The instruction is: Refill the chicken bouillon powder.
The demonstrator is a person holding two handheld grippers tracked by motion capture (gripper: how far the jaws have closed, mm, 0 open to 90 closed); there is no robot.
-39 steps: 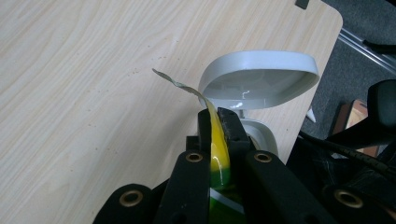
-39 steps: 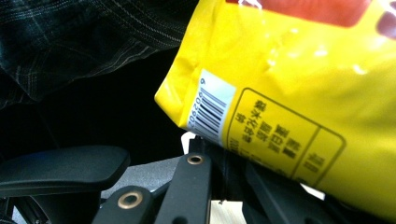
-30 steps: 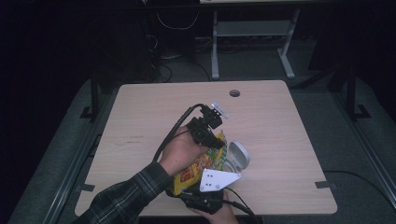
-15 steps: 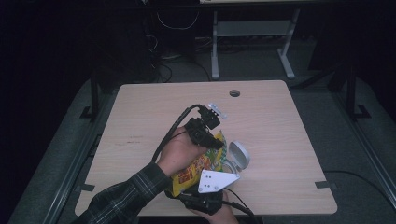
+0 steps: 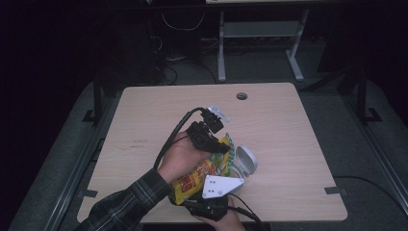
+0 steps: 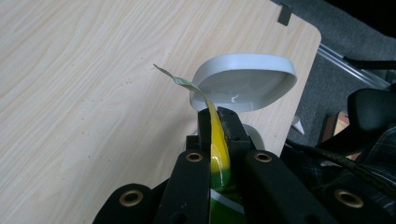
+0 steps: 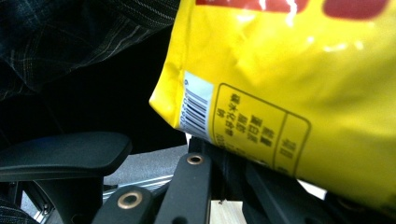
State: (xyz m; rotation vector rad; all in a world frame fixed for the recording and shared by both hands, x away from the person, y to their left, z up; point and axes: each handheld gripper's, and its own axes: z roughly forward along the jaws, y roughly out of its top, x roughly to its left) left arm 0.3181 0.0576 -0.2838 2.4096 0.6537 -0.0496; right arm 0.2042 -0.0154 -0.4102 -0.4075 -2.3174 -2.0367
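The yellow snack bag [image 5: 204,168] sits near the table's [image 5: 288,144] six o'clock edge, unchanged from a second ago. The left gripper [image 6: 215,122] stays clamped on its top seal, the right gripper [image 7: 219,158] clenched under its bottom: tearing seems pending. A white bowl [image 6: 243,81] lies at three o'clock.

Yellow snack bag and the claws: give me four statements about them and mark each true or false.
1. The left claw is clamped on the top edge of the yellow snack bag. True.
2. The white bowl stands on a bare wooden table. True.
3. The snack bag lies flat on the table, untouched. False: both claws hold it up.
4. The right claw hangs open with nothing in it. False: it is shut on the bag's lower edge.
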